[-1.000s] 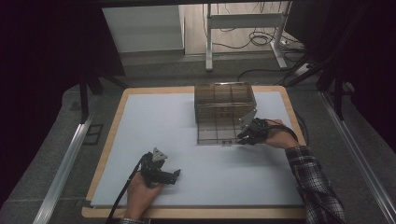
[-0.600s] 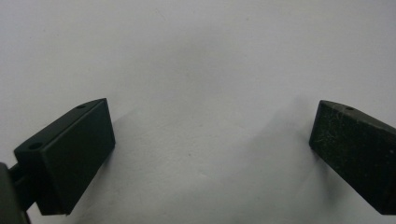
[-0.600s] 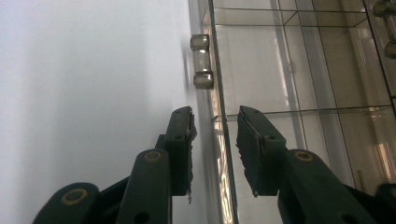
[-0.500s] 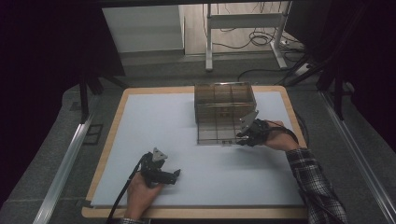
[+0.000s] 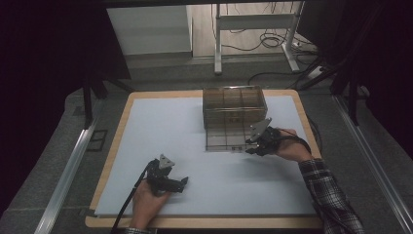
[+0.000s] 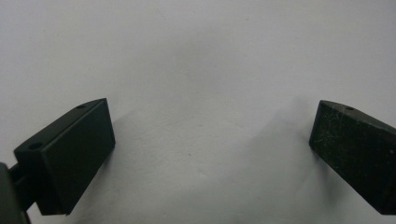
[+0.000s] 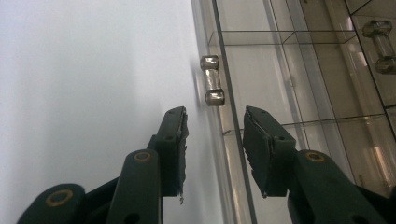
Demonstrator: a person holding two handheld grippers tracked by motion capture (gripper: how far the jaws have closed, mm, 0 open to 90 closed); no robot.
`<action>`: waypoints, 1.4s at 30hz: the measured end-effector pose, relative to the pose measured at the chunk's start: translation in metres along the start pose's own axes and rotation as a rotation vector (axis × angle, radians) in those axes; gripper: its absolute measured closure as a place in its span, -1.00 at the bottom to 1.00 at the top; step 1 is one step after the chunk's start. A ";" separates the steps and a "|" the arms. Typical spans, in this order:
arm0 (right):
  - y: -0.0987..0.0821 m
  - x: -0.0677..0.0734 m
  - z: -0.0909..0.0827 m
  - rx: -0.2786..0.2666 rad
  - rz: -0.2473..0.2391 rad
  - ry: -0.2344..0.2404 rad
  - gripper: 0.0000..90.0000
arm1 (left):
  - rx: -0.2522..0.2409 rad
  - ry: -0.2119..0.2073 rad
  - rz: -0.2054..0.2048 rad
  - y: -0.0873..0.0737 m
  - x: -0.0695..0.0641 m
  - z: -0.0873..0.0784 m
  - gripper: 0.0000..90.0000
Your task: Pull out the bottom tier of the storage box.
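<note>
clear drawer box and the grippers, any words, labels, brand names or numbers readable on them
None can be read.
Clear drawer box: no label or print on its walls, drawer front or handle.
Left hand-held gripper and right hand-held gripper: plain dark jaws, no marking.
White table mat: blank.

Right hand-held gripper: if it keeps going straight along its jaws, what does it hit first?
Probably the handle on the clear drawer front, which the right hand-held gripper straddles with open jaws that have just been opening. Depth is unclear.
</note>
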State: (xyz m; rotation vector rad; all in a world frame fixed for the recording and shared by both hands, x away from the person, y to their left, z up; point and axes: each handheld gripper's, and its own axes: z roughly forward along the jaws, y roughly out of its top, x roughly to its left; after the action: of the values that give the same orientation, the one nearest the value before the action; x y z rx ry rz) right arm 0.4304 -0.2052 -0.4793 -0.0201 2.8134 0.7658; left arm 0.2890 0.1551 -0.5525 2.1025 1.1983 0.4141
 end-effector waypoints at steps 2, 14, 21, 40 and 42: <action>0.000 0.001 0.000 -0.002 0.004 -0.001 0.31 | 0.001 0.000 0.000 0.000 0.000 0.000 -1.00; -0.001 0.012 -0.006 -0.043 0.053 -0.026 0.14 | 0.000 0.000 0.000 0.000 0.000 0.000 -1.00; -0.003 0.017 -0.009 -0.058 0.087 -0.040 -0.01 | 0.000 0.000 0.000 0.000 0.000 0.000 -1.00; -0.006 0.034 -0.018 -0.099 0.157 -0.090 -0.31 | 0.000 0.000 0.000 0.000 0.000 0.000 -1.00; -0.007 0.037 -0.018 -0.105 0.168 -0.096 -0.36 | 0.001 0.000 0.001 0.000 0.000 0.000 -1.00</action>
State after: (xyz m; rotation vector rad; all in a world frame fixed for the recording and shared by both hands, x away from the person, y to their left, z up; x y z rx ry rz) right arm 0.3907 -0.2179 -0.4760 0.2321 2.7061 0.9248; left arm 0.2891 0.1552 -0.5524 2.1036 1.1983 0.4142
